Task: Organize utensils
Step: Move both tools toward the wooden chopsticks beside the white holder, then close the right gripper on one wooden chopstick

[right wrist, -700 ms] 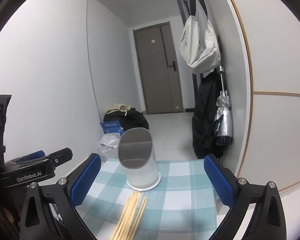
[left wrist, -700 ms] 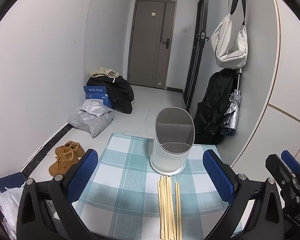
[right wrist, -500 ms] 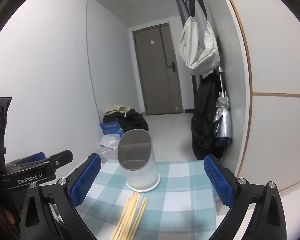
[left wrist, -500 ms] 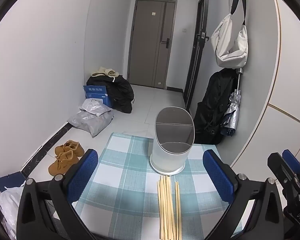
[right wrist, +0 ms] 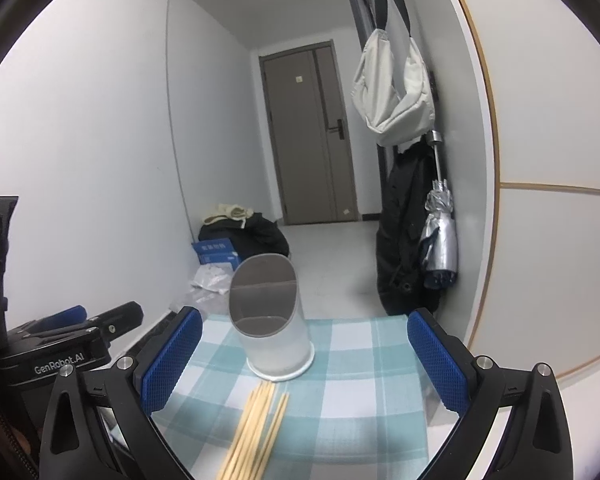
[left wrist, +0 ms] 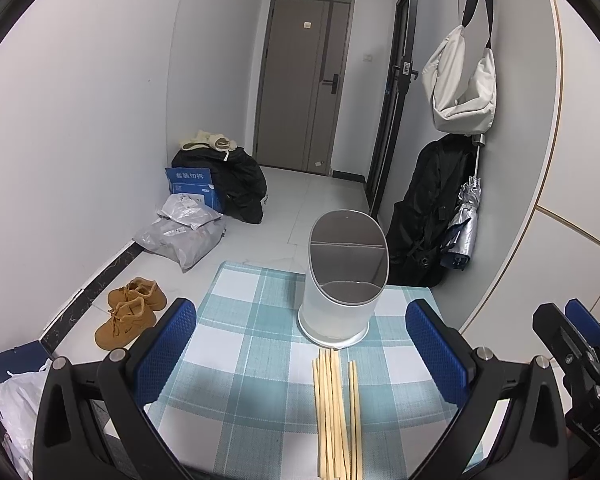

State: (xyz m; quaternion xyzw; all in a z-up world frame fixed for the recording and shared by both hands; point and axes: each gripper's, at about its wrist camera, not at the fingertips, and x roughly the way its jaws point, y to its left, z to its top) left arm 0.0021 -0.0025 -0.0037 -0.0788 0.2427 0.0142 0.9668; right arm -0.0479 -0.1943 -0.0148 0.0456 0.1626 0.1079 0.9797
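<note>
left hand-held gripper [left wrist: 300,344]: black frame, blue textured pads, silver screws | right hand-held gripper [right wrist: 304,356]: same black frame, blue dotted pads, silver screws | white "GenRobot.AI" marking on black body of left one, seen from right wrist

Both tongs [left wrist: 300,344] [right wrist: 304,348] wide apart, empty

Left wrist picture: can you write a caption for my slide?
Open left tongs hover over wooden chopsticks lying before an empty white holder on a checked tablecloth.
</note>
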